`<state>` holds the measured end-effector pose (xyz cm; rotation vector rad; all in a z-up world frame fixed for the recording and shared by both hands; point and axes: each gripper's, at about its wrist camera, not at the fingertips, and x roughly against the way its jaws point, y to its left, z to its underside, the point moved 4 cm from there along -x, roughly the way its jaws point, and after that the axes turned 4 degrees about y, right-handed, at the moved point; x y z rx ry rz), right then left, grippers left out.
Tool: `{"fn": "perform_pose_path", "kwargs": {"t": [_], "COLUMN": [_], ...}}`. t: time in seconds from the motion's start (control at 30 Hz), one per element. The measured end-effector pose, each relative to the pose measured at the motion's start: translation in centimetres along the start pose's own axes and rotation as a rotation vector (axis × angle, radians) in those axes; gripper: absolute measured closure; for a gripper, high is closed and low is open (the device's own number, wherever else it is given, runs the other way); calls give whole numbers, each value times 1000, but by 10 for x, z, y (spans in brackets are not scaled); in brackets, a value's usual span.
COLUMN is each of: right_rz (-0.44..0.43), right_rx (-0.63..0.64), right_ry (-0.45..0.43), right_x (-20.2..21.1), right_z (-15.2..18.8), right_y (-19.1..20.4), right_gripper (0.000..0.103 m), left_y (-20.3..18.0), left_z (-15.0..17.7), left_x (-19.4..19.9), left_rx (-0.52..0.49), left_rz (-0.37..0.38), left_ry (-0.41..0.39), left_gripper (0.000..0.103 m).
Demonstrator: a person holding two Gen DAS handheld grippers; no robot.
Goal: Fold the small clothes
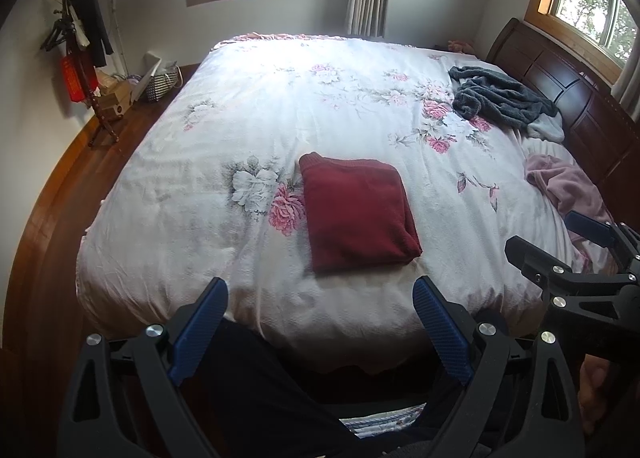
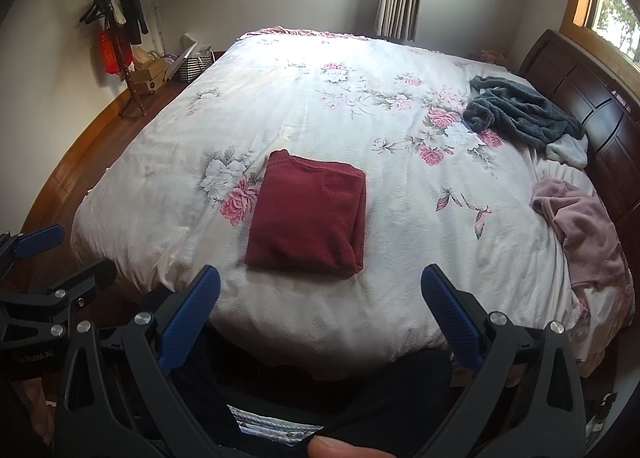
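- Blue-padded and black-framed, the left tool (image 1: 320,334) and the right tool (image 2: 320,322) both hang at the near edge of the bed (image 1: 168,193), fingers spread wide apart, gripping nothing.
- Just beyond them, toward 12 o'clock, the maroon garment (image 1: 356,213) lies as a neat flat rectangle on the floral cover; that piece looks finished.
- Further off, around 2 o'clock, a pink garment (image 2: 584,234) sits crumpled near the headboard (image 2: 592,113).
- Farthest, near 1 o'clock, a grey fleece garment (image 2: 520,113) lies bunched.
- Judging by this, one fold is done and two remain.
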<state>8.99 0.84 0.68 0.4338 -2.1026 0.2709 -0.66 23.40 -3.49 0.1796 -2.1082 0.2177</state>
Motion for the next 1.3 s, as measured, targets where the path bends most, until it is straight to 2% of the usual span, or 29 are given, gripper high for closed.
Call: {"fn": "perform_pose_path", "kwargs": {"t": [0.67,1.3], "right_rz": [-2,-22], "right_rx": [3,-19], "right_ry": [-36,-19], "right_x": [2,1], "right_z": [1,9], "right_y": [1,5], "right_gripper": [3,3], "left_y": [1,3], "left_z": [-2,0], "left_x": [1,6], "left_rx": [-4,-7], "left_rz": [-10,-13], "left_ry": [-8,-16], "left_gripper": [9,9]}}
